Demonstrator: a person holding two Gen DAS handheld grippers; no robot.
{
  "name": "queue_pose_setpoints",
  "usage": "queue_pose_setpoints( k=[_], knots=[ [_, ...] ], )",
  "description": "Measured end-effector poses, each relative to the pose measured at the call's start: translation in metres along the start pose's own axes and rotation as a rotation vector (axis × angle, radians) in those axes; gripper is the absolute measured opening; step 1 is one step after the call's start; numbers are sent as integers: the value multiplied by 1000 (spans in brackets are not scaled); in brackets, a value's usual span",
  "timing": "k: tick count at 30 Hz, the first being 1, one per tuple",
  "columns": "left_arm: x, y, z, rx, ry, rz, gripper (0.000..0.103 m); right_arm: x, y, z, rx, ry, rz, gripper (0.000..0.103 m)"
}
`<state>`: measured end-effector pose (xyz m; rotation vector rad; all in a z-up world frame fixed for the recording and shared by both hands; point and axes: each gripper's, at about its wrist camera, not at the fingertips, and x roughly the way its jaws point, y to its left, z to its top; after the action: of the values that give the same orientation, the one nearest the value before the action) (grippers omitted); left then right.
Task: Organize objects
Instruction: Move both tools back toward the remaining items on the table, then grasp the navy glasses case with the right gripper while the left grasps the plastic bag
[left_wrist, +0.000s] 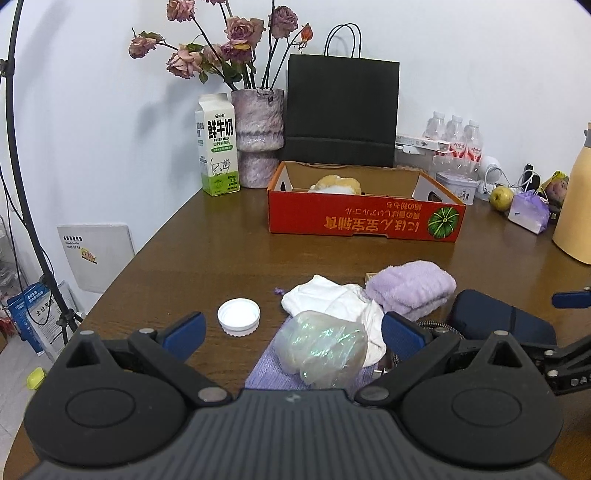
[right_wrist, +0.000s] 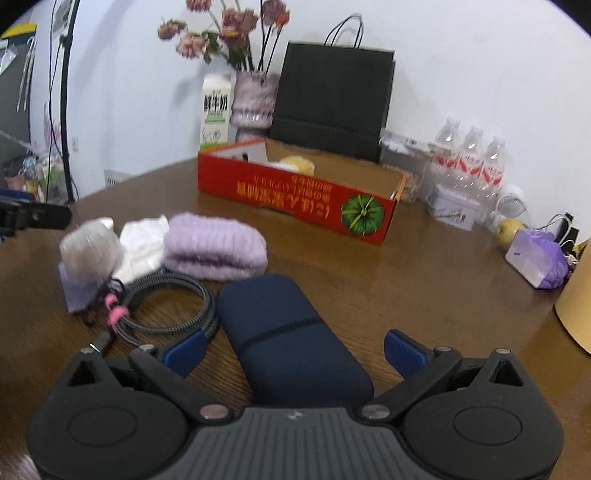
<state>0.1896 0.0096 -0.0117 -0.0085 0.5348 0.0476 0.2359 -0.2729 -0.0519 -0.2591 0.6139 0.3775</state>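
Hovering low over the brown worktop (left_wrist: 207, 258), the left tool (left_wrist: 291, 330) has its two blue fingers spread wide and holds nothing; an iridescent plastic pouch (left_wrist: 325, 354) lies between them on a flat lilac cloth (left_wrist: 266, 373), and I cannot tell if it touches either finger. The right tool (right_wrist: 293, 350) is spread wide as well, and the near end of a dark blue case (right_wrist: 288, 332) lies between its fingers without being gripped.

Just left of the case sits a coiled braided cable (right_wrist: 166, 306) with a pink tie. Behind the pouch are a crumpled white cloth (left_wrist: 332, 299) and a folded purple fluffy towel (left_wrist: 410, 286), touching each other. A white bottle cap (left_wrist: 238, 316) lies alone, left of the pouch.

Farther back stands an open red cardboard box (left_wrist: 365, 218) with something yellow and white inside. Behind it, against the white wall, are a milk carton (left_wrist: 217, 146), a vase of faded roses (left_wrist: 258, 136) and a black paper bag (left_wrist: 341, 110). At the far right are water bottles (left_wrist: 456, 136), a small tin (left_wrist: 456, 186) and a yellow-green fruit (left_wrist: 501, 198).
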Motion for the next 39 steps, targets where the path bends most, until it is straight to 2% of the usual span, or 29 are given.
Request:
queue_pose_setpoints(
  k=[7,11,16,17,19,20,21,27,30,36,39],
  knots=[
    [2,5,-4,-6,21,0,103,38,-9,5,-28,109,72,103],
    [5,6,-3,-4,27,-2,103,50,-17,8,44,129,158,103],
    [8,7,-1,-5,26,-6,103,52,-15,7,43,105,164,103],
    [8,7,-1,-6,26,-8,103,52,-14,6,47,99,166,103],
    [9,8,-2,-7,29,-12,103,50,-14,6,44,74,169,95],
    [10,8,-2,-7,31,-13,103,48,-14,5,48,62,168,86],
    [11,8,-2,-8,34,-14,103,46,-13,4,49,53,169,82],
    [16,10,-5,-16,45,-22,103,30,-3,-4,53,-15,122,67],
    [17,12,-6,-20,49,-31,103,21,0,-5,66,-51,90,66],
    [22,15,-9,-19,57,-54,103,-6,8,-11,106,-196,-4,65],
    [25,16,-10,-13,64,-67,103,-13,14,-13,141,-227,-14,65]
  ],
)
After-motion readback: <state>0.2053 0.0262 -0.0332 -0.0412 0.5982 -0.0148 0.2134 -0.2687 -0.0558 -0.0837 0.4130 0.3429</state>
